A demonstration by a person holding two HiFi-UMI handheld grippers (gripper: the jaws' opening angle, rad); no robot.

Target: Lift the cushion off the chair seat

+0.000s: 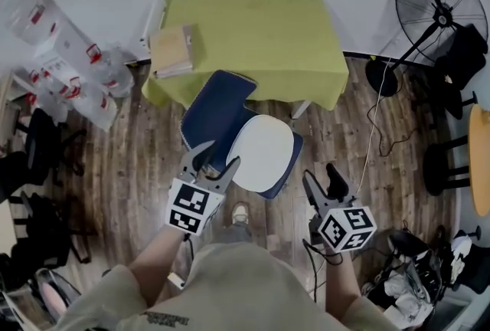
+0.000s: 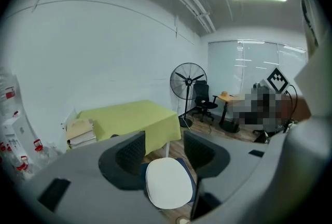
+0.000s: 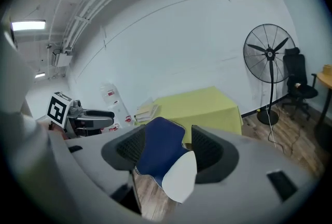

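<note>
A white oval cushion lies on the seat of a chair with a dark blue back, in front of a table. In the head view my left gripper hovers at the cushion's left edge, jaws apart and empty. Off to the right of the chair, over the wood floor, my right gripper also stands open. The left gripper view looks past its own open gripper at the cushion below. In the right gripper view the blue back and the cushion show beyond the open gripper.
Behind the chair stands a table under a yellow-green cloth, with a stack of books on it. A standing fan and its cable are at the right. Plastic packs and black chairs crowd the left.
</note>
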